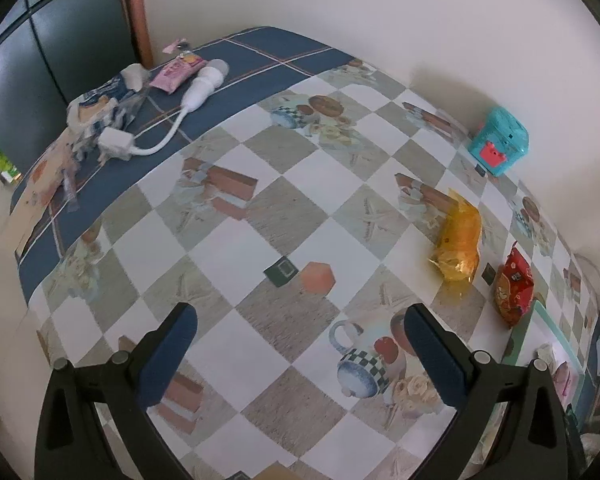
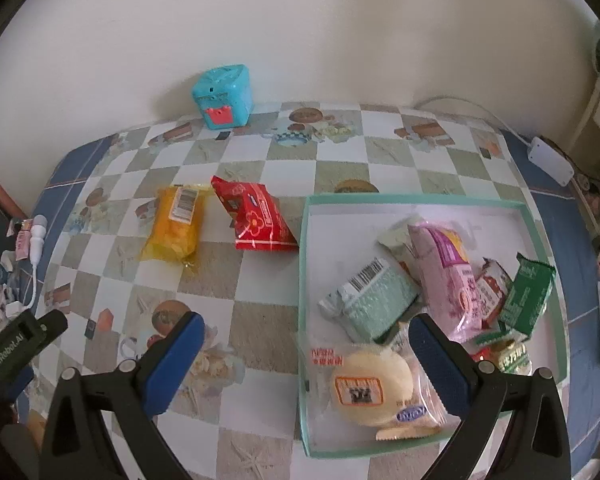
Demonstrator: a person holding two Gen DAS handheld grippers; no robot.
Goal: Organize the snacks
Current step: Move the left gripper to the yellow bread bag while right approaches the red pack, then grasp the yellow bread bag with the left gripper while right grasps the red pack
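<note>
A yellow snack packet point(image 2: 176, 224) and a red snack packet point(image 2: 256, 216) lie side by side on the checked tablecloth, left of a shallow green-rimmed tray point(image 2: 305, 264). Inside the tray are several snacks: a round bun in clear wrap point(image 2: 370, 384), a pale green packet point(image 2: 374, 300), a pink packet point(image 2: 448, 276) and a dark green one point(image 2: 526, 296). My right gripper point(image 2: 304, 356) hovers open over the tray's near left edge, holding nothing. My left gripper point(image 1: 300, 344) stands open over bare tablecloth; the yellow packet point(image 1: 460, 240) and the red packet point(image 1: 514, 288) lie to its right.
A turquoise toy cube point(image 2: 222, 96) stands against the back wall. At the far left end of the table lie a white handheld device with cable point(image 1: 204, 84), a pink packet point(image 1: 176, 74) and crumpled wrappers point(image 1: 100, 108). A white adapter point(image 2: 550, 160) sits at the right edge.
</note>
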